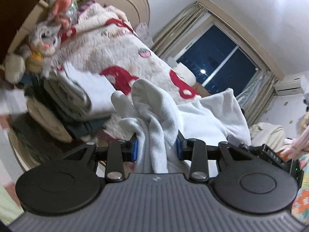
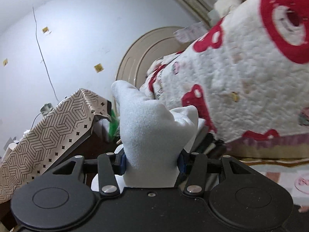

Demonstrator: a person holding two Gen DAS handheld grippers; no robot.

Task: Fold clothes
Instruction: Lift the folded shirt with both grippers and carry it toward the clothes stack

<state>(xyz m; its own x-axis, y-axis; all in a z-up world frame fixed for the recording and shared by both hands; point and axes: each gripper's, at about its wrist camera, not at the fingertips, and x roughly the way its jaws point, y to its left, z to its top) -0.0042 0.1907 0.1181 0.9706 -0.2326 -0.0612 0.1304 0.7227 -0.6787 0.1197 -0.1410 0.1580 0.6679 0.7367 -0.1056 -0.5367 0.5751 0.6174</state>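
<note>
A white fleece garment (image 1: pixel 202 114) hangs in the air between both grippers. My left gripper (image 1: pixel 156 147) is shut on a bunched fold of it, which rises in soft lumps above the blue pads. The rest drapes to the right toward the other gripper's body (image 1: pixel 270 154). In the right wrist view my right gripper (image 2: pixel 152 162) is shut on another bunch of the same white garment (image 2: pixel 148 123), which sticks up between the fingers.
A bed with a white fluffy blanket with red patterns (image 1: pixel 119 56) fills the background, also in the right view (image 2: pixel 241 73). A stack of folded clothes (image 1: pixel 77 98) and a plush rabbit (image 1: pixel 46 36) lie on it. A patterned box (image 2: pixel 48 133) stands left.
</note>
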